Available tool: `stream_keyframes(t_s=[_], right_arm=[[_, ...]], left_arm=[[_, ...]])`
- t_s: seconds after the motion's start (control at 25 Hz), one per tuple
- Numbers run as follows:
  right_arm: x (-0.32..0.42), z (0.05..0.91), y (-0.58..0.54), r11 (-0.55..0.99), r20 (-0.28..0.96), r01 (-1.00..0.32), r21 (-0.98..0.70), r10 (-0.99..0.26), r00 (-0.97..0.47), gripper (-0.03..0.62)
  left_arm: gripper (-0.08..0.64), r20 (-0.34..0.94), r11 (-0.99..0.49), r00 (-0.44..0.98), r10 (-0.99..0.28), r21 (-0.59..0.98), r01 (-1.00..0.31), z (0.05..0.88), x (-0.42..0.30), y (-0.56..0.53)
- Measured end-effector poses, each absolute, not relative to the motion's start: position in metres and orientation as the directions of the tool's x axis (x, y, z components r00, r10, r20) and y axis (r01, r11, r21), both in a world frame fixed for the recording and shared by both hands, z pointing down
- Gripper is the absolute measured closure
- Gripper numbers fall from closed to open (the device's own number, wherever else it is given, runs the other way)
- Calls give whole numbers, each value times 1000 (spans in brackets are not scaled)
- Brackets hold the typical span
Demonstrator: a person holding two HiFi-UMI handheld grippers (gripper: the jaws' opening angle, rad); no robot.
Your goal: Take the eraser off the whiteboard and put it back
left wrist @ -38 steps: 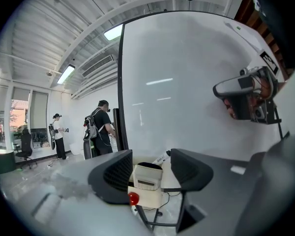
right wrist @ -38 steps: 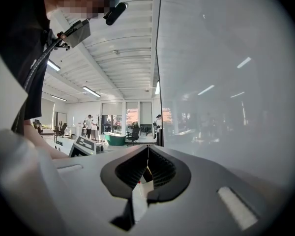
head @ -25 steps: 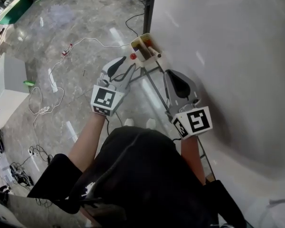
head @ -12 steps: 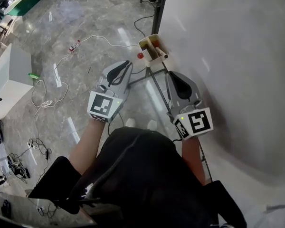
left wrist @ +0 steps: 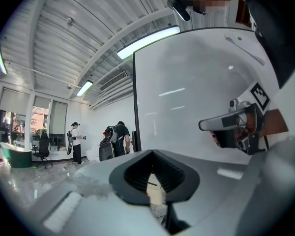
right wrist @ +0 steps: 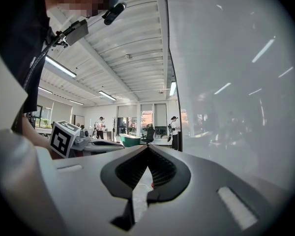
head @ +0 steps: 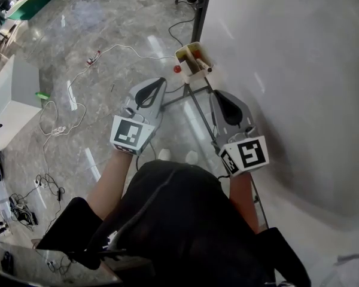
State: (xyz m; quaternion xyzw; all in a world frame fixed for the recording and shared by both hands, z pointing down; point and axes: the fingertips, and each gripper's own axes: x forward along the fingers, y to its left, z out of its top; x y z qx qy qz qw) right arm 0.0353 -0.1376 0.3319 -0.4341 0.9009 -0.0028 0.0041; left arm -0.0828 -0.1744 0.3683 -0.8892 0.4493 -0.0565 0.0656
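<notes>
Head view: the left gripper (head: 158, 84) has just been closing its jaws, now together on nothing. The eraser, maybe in the tray (head: 182, 54), can't be made out. The right gripper (head: 217, 95), likewise closed and empty, hangs beside the whiteboard (head: 299, 70).

No words or numbers were legible; the left cube (head: 132, 134) and right cube (head: 245, 154) bore only black-and-white marker squares.
</notes>
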Motion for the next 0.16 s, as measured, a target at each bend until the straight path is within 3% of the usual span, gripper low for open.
stream_keyframes(t_s=[0.16], right_arm=[[31,331,-138,620,-5,-785,-4,-785,-620,583]], left_arm=[[554,37,-585,587,-809,-163,-795,366,-90,-175]])
